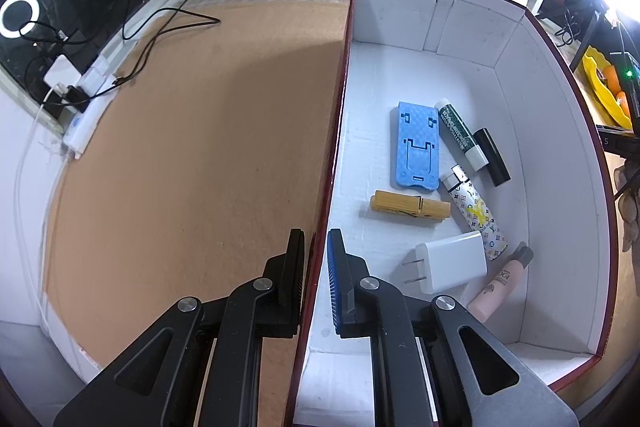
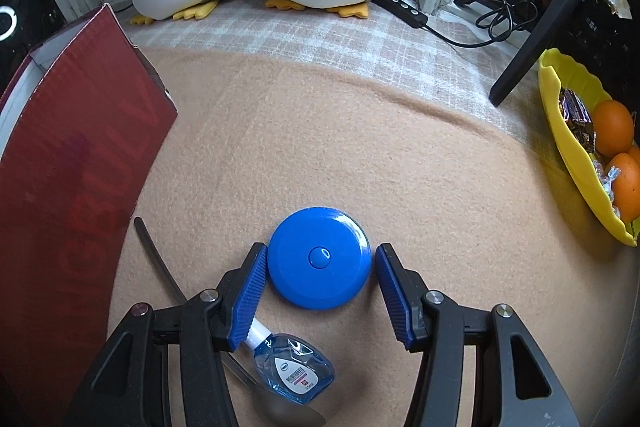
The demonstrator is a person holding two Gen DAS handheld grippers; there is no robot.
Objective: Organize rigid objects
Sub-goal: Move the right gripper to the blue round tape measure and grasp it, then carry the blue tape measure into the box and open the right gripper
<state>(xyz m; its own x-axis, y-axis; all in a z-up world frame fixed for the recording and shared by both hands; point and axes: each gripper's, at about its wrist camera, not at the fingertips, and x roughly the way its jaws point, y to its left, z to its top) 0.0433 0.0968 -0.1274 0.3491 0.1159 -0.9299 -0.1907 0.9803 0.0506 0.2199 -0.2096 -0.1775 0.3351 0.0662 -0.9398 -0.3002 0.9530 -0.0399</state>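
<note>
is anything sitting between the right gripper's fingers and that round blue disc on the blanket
Nothing visible does. The right gripper straddles the blue disc, pads beside its edges. The eye-drop bottle lies behind the left finger, outside the gap.

The grey metal spoon (image 2: 160,267) runs under the gripper's left arm, its bowl cut by the bottom edge. The clear blue dropper bottle's (image 2: 288,367) label is unreadable.

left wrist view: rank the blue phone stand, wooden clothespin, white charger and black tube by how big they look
1. blue phone stand
2. white charger, which lies nearer the camera, so unsure against the next
3. wooden clothespin
4. black tube, smallest
</note>
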